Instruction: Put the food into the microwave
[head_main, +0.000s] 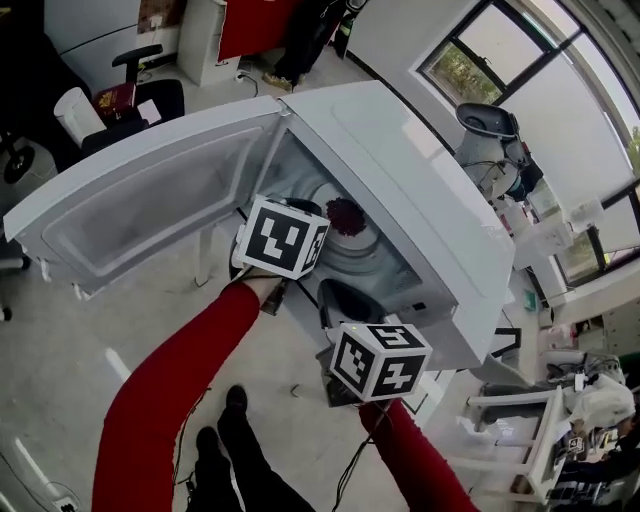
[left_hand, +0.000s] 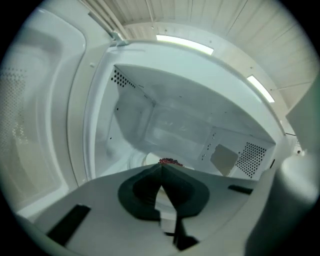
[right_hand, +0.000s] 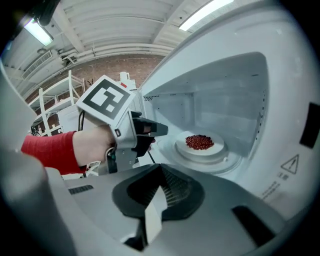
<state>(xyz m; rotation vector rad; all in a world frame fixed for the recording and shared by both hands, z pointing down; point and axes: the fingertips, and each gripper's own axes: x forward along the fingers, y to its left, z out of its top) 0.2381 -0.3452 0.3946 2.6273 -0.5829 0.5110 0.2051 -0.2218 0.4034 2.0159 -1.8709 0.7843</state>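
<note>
Food, a small heap of red round pieces, lay inside the open microwave in the head view, at the middle of the cavity floor. The door swung wide to the left. The left tool and the right tool both hung at the mouth of the cavity, apart from the food. Their marker cubes covered the jaws from above.

In the left gripper view the left tool's jaws stood clenched, tip to tip, with nothing between them. Only a thin red sliver of the food peeped over them. The perforated side walls showed, but the dish beneath did not.

The right gripper view gave the clearest look. The heap sat on a white plate, centred on the turntable, well back from the front edge. The left tool appeared side-on and clear of the plate. The right tool's jaws seemed clenched on nothing, though the wide lens made the tips hard to read.

The pieces looked light and loose, likely to roll if tipped. The plate looked stiff, smooth and breakable. A pinch on its rim, kept level, would probably have served better than any grip on the heap.
</note>
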